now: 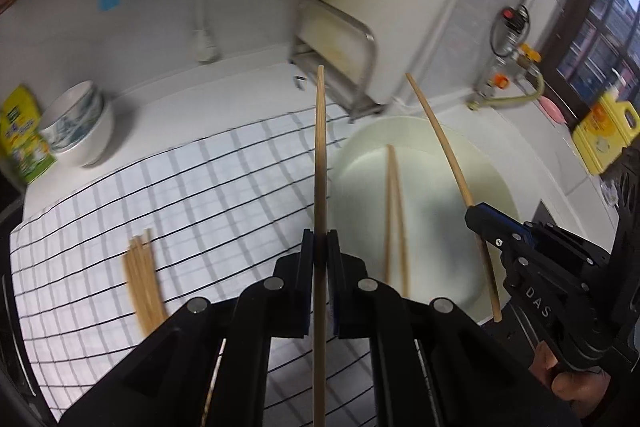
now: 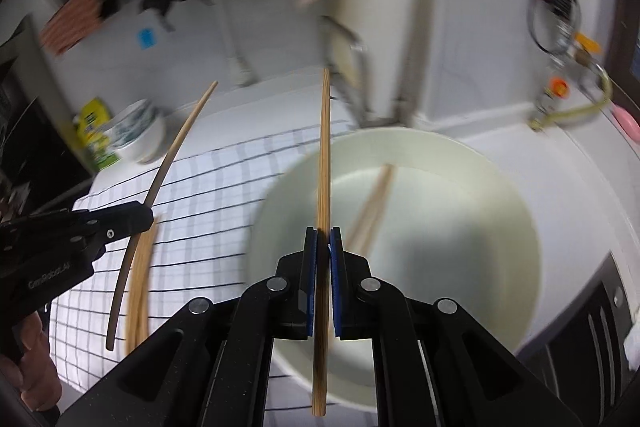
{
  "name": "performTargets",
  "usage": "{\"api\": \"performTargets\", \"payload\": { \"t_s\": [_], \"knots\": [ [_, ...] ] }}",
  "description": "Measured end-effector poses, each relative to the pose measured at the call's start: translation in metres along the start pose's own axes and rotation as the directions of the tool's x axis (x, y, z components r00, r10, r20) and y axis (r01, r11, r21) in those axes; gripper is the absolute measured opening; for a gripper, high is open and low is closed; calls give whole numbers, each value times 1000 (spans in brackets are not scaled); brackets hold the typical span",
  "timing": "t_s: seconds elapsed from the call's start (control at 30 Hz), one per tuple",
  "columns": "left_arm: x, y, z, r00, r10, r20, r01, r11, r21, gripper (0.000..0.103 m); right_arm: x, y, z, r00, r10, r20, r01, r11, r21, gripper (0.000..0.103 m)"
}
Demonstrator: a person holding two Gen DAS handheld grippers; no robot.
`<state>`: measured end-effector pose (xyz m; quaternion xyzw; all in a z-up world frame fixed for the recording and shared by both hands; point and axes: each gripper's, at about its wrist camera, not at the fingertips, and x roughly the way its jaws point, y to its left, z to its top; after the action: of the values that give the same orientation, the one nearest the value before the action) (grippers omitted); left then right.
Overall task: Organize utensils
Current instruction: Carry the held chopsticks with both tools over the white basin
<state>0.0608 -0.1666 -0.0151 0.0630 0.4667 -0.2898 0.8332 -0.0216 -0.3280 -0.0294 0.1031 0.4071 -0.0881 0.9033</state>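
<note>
My left gripper [image 1: 320, 235] is shut on one wooden chopstick [image 1: 321, 147], which stands up between the pads over the checked cloth [image 1: 200, 195]. My right gripper [image 2: 324, 233] is shut on a second chopstick [image 2: 325, 147] above the white basin [image 2: 500, 167]. Each gripper shows in the other's view: the right gripper [image 1: 475, 215] with its chopstick [image 1: 444, 147], the left gripper [image 2: 145, 215] with its chopstick [image 2: 176, 147]. Two chopsticks [image 1: 394, 211] [image 2: 374, 203] lie in the basin [image 1: 360, 163]. Several more chopsticks [image 1: 144, 279] [image 2: 140, 287] lie bundled on the cloth [image 2: 208, 227].
Stacked white bowls [image 1: 76, 123] and a green packet [image 1: 20, 135] stand at the back left. A metal rack [image 1: 340, 55] sits against the wall behind the basin. A yellow bottle [image 1: 604, 131] and pipe fittings [image 1: 512, 55] are at the right, by a window.
</note>
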Motion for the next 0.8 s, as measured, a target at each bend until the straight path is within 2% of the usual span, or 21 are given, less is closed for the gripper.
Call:
{"api": "performTargets", "payload": {
  "t_s": [0.1,0.23,0.53,0.8],
  "knots": [
    [11,-23,8,1000,-15,-7,15,999,46,7,-3,-25,-2,998,-64,7,64,998,30,6],
    [26,-46,17,1000,-21,-14,22,996,85,7,-6,-56,-9,999,-45,20,42,991,126,6],
    [67,-83,25,999,-6,-53,14,989,149,7,16,-72,-18,1000,-14,-5,15,988,156,6],
    [101,-98,29,995,14,-99,5,982,188,7,50,-80,-16,998,-11,-70,22,986,163,6]
  ]
}}
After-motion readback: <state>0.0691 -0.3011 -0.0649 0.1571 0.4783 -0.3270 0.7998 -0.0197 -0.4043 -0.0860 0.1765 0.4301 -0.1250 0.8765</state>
